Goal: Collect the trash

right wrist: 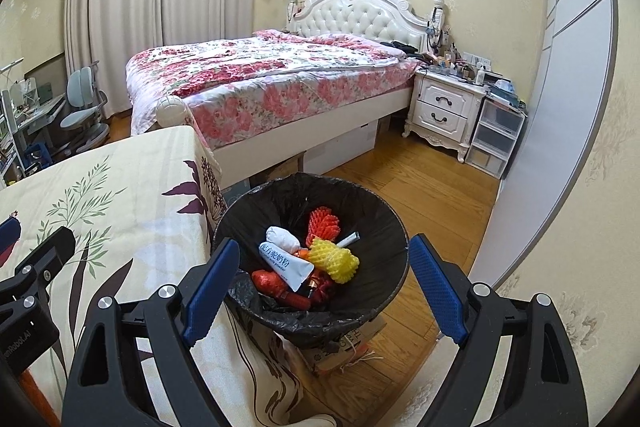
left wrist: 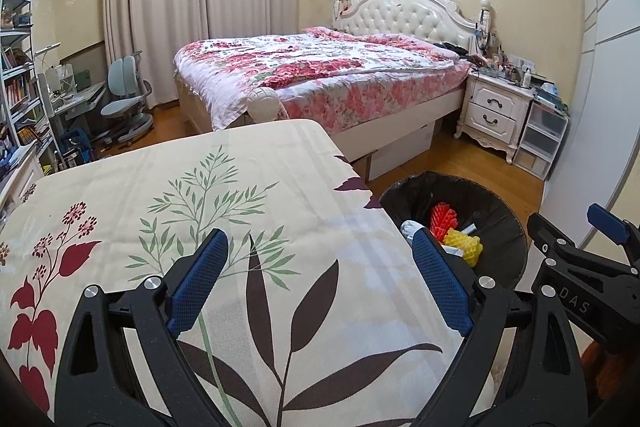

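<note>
A round bin with a black liner [right wrist: 372, 211] stands on the floor by the table's right edge; it also shows in the left wrist view [left wrist: 500, 211]. Inside lie a yellow foam net [right wrist: 334, 259], a red foam net [right wrist: 322, 223], a white sachet [right wrist: 286, 263], a white wad [right wrist: 282, 238] and red wrappers [right wrist: 276, 285]. My right gripper [right wrist: 324, 279] is open and empty above the bin. My left gripper [left wrist: 320, 275] is open and empty above the floral tablecloth [left wrist: 200, 195]. The right gripper shows at the left wrist view's right edge [left wrist: 580, 239].
A bed with a floral quilt [left wrist: 320, 71] stands behind the table. A white nightstand [right wrist: 444, 107] and plastic drawers [right wrist: 496, 135] stand at the right wall. A cardboard box [right wrist: 344, 347] lies under the bin. A desk chair [left wrist: 124, 99] and shelves [left wrist: 20, 87] are at left.
</note>
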### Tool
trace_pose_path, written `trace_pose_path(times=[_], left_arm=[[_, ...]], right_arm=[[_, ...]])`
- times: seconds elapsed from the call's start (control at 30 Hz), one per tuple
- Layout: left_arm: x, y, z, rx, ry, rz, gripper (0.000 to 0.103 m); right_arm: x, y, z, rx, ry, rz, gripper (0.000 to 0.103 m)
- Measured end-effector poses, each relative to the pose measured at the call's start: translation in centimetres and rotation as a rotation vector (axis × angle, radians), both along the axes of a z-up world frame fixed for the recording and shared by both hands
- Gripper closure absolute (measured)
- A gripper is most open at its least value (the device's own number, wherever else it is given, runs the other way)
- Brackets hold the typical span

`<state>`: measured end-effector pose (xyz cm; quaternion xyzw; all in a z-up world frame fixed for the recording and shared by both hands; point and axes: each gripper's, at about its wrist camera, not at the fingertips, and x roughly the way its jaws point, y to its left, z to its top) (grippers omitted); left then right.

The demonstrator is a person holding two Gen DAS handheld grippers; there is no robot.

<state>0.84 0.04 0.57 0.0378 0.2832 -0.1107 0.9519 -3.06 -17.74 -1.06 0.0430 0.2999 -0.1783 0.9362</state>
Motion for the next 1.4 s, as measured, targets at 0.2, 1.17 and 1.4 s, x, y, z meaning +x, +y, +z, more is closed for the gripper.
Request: trace_pose_path(times=[0.2, 1.17, 1.4], left_arm=[[0.01, 0.04, -0.02, -0.003, 0.0, 0.0, 0.012], [-0.06, 0.49, -0.23, -0.004, 0.002, 0.004, 0.012], [-0.05, 0.51, -0.24, -0.002, 0.003, 0.005, 0.012]], right_arm=[[-0.12, 0.17, 0.03, -0.003, -0.004, -0.001, 0.019], [-0.17, 0.29, 0.09, -0.003, -0.004, -0.002, 0.019], [-0.17, 0.35, 0.08, -0.004, -0.004, -0.002, 0.019]])
